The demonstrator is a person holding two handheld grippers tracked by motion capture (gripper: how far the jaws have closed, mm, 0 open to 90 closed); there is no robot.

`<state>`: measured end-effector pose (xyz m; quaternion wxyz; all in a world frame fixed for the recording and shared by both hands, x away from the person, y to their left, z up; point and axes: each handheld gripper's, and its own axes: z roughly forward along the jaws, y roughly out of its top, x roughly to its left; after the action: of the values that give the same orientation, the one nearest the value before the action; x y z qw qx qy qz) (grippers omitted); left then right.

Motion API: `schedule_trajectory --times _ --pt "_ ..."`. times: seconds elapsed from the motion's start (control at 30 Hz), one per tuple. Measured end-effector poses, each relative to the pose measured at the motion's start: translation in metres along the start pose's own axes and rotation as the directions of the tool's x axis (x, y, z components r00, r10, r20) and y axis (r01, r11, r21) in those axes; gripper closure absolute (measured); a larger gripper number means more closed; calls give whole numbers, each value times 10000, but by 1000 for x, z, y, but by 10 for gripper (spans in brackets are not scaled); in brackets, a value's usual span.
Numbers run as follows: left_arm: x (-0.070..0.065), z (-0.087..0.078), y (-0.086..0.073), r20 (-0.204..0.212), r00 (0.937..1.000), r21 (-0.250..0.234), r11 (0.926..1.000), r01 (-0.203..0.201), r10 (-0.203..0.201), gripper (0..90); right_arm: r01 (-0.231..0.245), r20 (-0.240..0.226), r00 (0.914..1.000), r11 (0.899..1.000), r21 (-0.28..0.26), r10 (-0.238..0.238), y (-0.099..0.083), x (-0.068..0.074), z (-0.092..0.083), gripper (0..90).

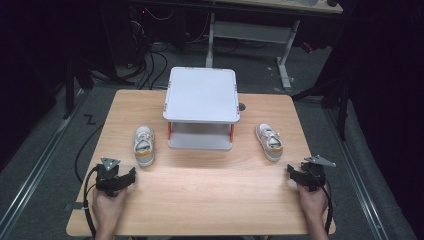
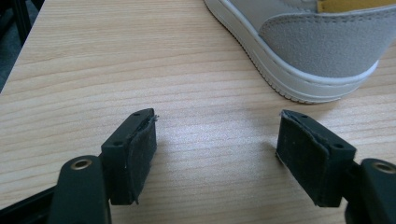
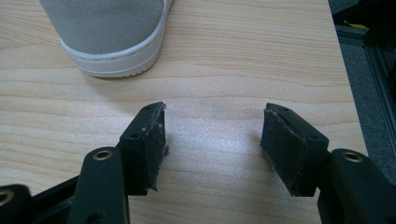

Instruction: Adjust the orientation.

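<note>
Two small grey-and-white shoes lie on the wooden table (image 1: 210, 190). The left shoe (image 1: 144, 145), with a yellow heel patch, lies left of a white two-tier rack (image 1: 202, 95); its heel (image 2: 322, 44) shows close ahead in the left gripper view. The right shoe (image 1: 269, 141) lies right of the rack, its heel (image 3: 109, 32) up left in the right gripper view. My left gripper (image 1: 131, 175) rests low near the table's front left, open and empty (image 2: 217, 140). At the front right my right gripper (image 1: 291, 172) is open with nothing between its jaws (image 3: 212, 137).
The rack stands at the table's back centre, its lower shelf (image 1: 200, 139) facing me. A small dark round object (image 1: 242, 106) lies beside the rack's right edge. The table's right edge (image 3: 348, 93) runs close to my right gripper. Cables and desk legs are on the floor behind.
</note>
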<state>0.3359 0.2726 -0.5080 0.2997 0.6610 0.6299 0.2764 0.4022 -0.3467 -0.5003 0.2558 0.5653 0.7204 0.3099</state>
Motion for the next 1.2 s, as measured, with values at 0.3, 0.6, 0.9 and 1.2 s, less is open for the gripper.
schedule_trajectory --times 0.3,0.6,0.9,1.2 --pt "1 -2 6 113 9995 360 9989 -285 281 355 18 6 10000 10000 -4 -18 0 0 0 401" --pt "-6 -21 18 474 9972 241 9980 -590 578 358 -24 3 10000 10000 7 24 0 0 0 399" --pt "-23 -49 39 1078 9885 -150 9944 -1050 1060 344 24 -15 10000 10000 6 -24 0 0 0 393" --pt "-45 -56 71 1298 9797 -37 9882 -1533 1525 352 5 -37 10000 10000 12 -5 0 0 0 388"
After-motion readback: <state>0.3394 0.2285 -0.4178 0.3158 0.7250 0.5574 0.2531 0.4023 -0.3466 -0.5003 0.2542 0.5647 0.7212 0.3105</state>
